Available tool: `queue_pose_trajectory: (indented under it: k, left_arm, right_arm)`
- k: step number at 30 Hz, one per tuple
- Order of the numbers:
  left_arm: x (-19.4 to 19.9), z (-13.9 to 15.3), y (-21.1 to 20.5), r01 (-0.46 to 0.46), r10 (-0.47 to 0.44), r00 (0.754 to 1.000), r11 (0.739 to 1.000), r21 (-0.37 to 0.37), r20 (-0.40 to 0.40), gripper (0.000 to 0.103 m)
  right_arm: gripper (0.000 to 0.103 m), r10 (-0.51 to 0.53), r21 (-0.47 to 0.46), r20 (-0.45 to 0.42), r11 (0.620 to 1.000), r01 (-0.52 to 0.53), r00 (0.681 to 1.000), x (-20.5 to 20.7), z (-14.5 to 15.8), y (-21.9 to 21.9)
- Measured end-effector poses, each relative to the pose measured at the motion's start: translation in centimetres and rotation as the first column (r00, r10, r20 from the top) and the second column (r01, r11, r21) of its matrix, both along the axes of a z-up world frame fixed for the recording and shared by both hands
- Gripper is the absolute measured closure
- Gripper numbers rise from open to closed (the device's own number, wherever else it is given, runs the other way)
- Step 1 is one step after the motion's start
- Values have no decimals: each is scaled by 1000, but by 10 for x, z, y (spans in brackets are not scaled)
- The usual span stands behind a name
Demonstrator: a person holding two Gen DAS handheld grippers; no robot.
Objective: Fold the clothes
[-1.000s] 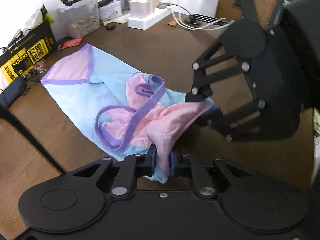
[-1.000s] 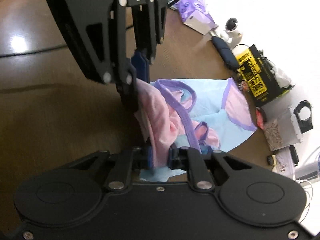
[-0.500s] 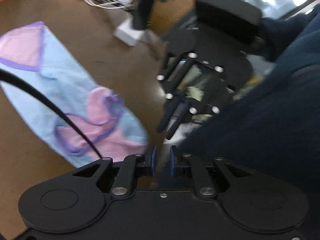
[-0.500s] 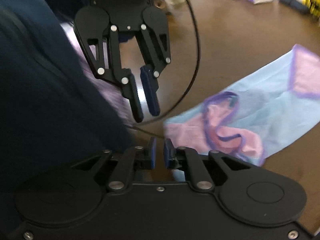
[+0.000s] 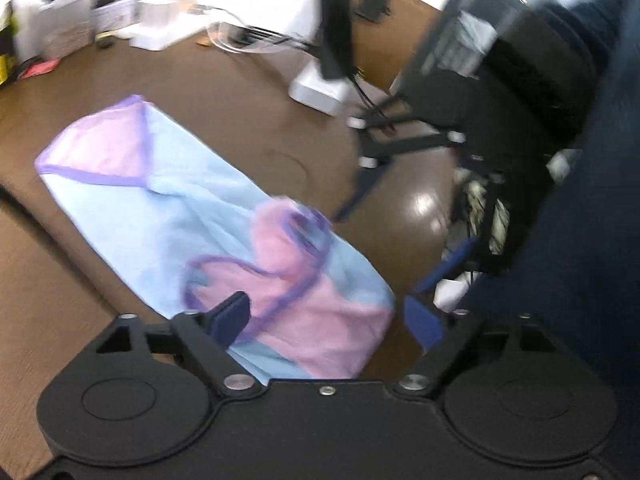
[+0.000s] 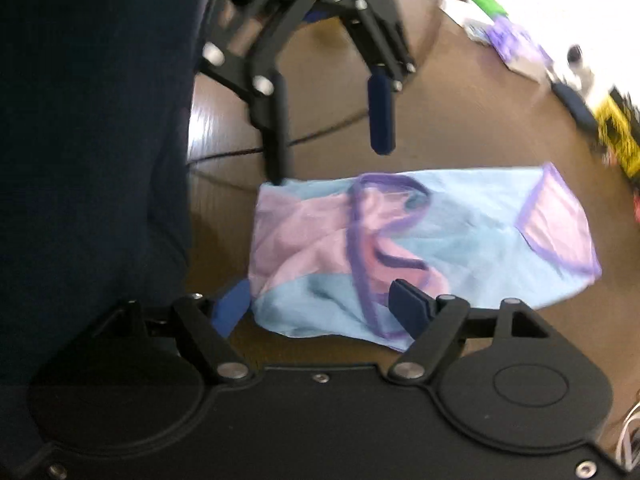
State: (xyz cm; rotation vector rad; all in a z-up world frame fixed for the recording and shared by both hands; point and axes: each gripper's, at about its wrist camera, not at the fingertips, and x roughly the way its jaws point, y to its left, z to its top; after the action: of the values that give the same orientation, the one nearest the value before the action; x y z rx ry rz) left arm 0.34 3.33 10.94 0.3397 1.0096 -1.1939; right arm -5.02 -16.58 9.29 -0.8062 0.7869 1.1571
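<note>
Both tools are opening, nothing pinched: the garment (image 5: 192, 220) lies on the surface (image 5: 240, 104), long axis running away from left tool (image 5: 326, 318) and right tool (image 6: 320, 306), near end between their fingers

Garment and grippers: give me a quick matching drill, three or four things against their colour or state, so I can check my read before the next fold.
Things:
1. garment
2. table
3. left gripper
4. power strip

Colour or state:
A. brown wood
B. white, at the far edge
C. light blue and pink, lying on the table
D. jaws opening, nothing gripped

Pairs: 1-C, 2-A, 3-D, 4-B
</note>
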Motion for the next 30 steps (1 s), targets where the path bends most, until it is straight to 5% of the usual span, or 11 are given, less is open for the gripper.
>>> queue_pose_trajectory:
  k: [4,6,8,10,12,15,20,24,27,29,30]
  left_arm:
    - [-13,-15,-1,-10,8,998,999,37,60,18]
    - [-17,-17,-3,9,-13,996,999,39,84,18]
    - [-20,-17,-4,32,-36,994,999,38,105,18]
    - [-29,-16,-9,68,-74,985,997,39,153,18]
    - [-37,-18,-10,110,-117,964,993,42,237,18]
    - [-49,-32,-18,170,-195,891,981,97,411,18]
    - [-41,-54,-26,145,-220,854,971,190,471,20]
    - [-3,-49,-24,89,-133,929,986,140,346,71]
    - [37,-45,-20,-18,2,981,996,84,195,86]
    - [60,-43,-14,-72,67,994,996,56,85,88]
    - [67,-42,-11,-90,88,995,995,46,46,88]
  right_arm:
    - [34,12,-20,33,1000,-11,999,0,-21,5]
    - [50,25,-25,20,999,-24,999,2,-28,7]
    - [81,-31,-11,-69,999,30,997,16,-29,11]
    - [89,-104,10,-161,994,107,981,40,-29,11]
    - [92,-204,56,-263,973,226,943,67,-22,3]
    - [92,-314,116,-421,912,393,851,108,-16,-18]
    - [92,-353,136,-576,848,512,738,149,-23,-40]
    - [92,-366,133,-623,821,555,691,163,-25,-50]
    - [64,-476,124,-482,794,595,736,150,-10,-42]
    - [15,-520,137,-323,801,582,791,132,5,-32]
    - [14,-527,145,-240,811,567,815,122,10,-28]
